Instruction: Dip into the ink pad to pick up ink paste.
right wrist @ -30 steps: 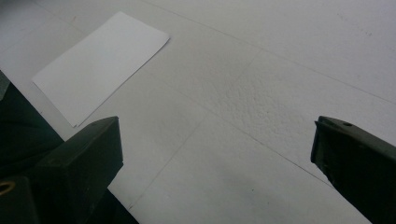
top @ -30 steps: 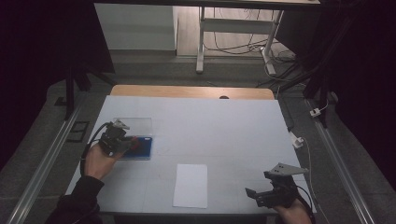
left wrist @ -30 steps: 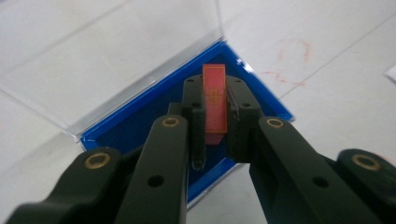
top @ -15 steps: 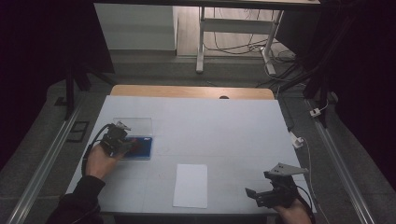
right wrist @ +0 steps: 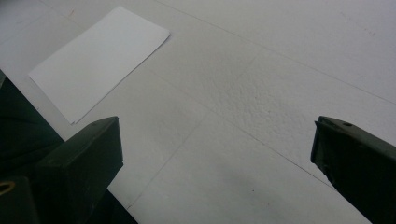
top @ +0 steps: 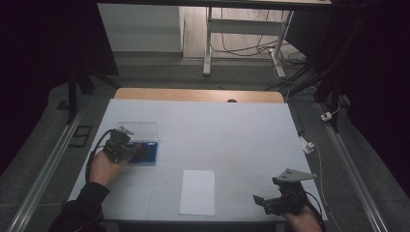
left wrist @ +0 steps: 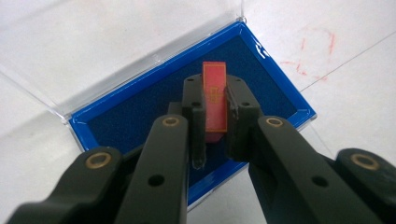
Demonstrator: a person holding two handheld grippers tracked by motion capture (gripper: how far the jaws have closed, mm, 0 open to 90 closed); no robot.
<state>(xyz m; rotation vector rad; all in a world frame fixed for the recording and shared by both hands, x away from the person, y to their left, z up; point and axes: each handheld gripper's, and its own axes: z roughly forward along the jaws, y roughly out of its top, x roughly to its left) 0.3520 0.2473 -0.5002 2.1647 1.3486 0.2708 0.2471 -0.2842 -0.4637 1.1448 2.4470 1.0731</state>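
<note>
Over the blue-lined case (left wrist: 140, 121) at the near left of the table (top: 232, 125), the left gripper (left wrist: 215, 122) pinches a small red card (left wrist: 215, 100) with gold printing, held upright between its jaws. The card stands just above the dark blue felt of the case's tray; whether its lower edge touches the felt I cannot tell. The clear lid (left wrist: 93, 51) lies swung open flat on the table beyond the tray.

My reading is that the step in hand is the lift or the placing of this card at the case, and the pictures do not settle which. Either way, the next move calls for a straight, vertical travel so the card clears the raised blue rim without catching, and a firm squeeze, since the card is thin and could twist in the jaws.

From the high view, the left hand (top: 104, 166) reaches forward from a dark sleeve, its gripper (top: 118, 145) pointing ahead and down over the case (top: 142, 153). A white sheet of paper (top: 197, 192) lies near the table's front edge, well apart from the case. The right gripper (top: 283, 198) rests low at the near right corner, jaws spread wide and gripping nothing, aimed across bare table towards the paper (right wrist: 98, 60).
</note>
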